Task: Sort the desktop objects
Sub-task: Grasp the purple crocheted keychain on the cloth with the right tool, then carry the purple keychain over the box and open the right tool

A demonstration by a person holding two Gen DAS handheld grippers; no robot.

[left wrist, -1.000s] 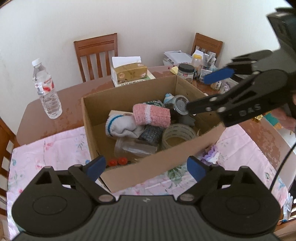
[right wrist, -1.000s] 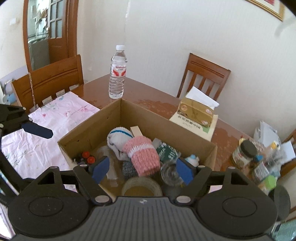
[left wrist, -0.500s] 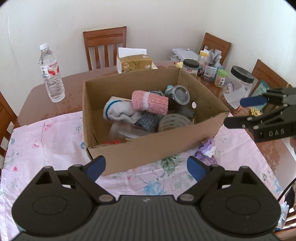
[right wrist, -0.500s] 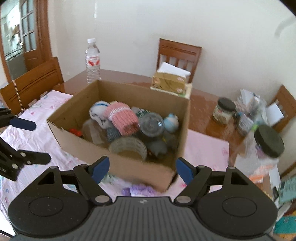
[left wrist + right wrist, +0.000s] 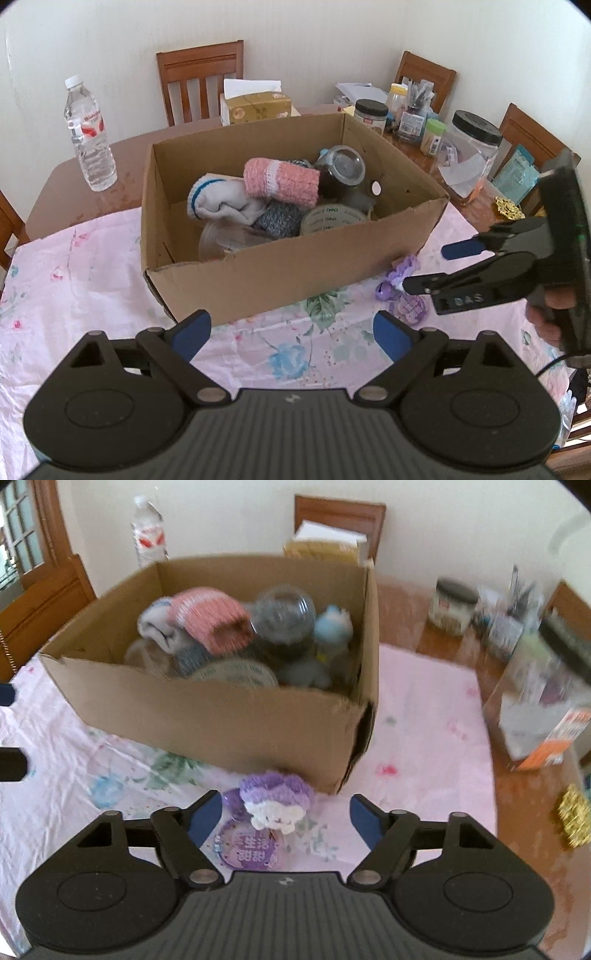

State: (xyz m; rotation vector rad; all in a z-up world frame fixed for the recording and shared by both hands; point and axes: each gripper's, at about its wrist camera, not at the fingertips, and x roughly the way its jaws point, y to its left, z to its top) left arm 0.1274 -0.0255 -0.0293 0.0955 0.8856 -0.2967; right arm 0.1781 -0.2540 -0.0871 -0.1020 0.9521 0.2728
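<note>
The right hand-held gripper (image 5: 286, 814), jaws closing but still apart, frames the purple crocheted doll (image 5: 275, 799) on the table's floral cloth (image 5: 424, 709) beside the cardboard box (image 5: 221, 716), pads not touching. The left hand-held gripper (image 5: 291, 332) is spread and empty.

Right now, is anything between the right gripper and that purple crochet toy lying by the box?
Nothing visible. The purple crochet toy lies on the cloth between the closing jaws of the right gripper, pads not yet touching; the cardboard box stands behind it.

Matt brown cardboard box (image 5: 295, 269); soft printed cloth (image 5: 74, 280) beneath; fuzzy crocheted purple toy (image 5: 275, 797); glossy wooden table (image 5: 125, 155).
</note>
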